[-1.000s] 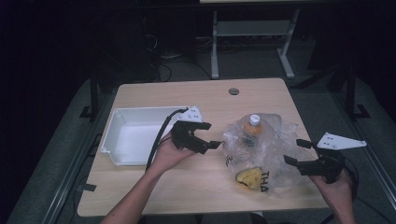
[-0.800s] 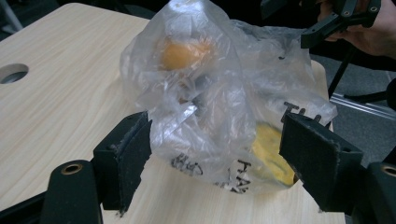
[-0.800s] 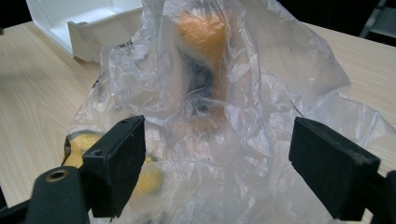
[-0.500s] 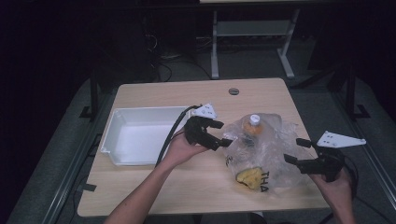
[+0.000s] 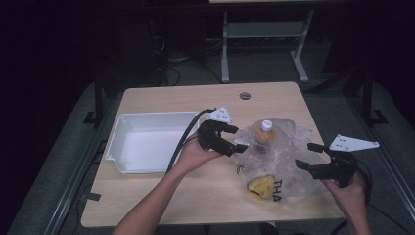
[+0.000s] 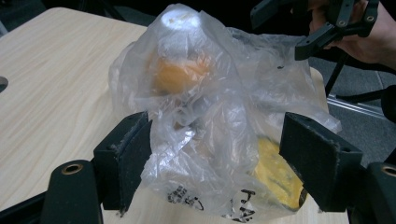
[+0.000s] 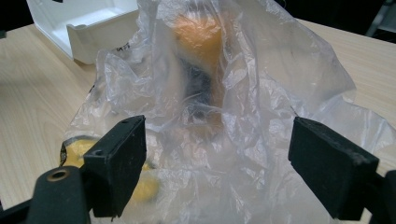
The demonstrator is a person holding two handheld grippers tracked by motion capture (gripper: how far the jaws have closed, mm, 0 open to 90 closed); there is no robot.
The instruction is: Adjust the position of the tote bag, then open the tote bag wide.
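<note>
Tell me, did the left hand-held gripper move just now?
Yes. The left hand-held gripper has moved right, away from the white tray, and now sits with its jaws open at the edge of the plastic bag.

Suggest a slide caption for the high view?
Two open hand-held grippers, left and right, flank a clear plastic bag beside a white tray.

White tray (image 5: 147, 142) blocks the counter (image 5: 195, 100) at frame left; crumpled plastic bag (image 5: 284, 147) obstructs centre-right; far strip is passable.
</note>
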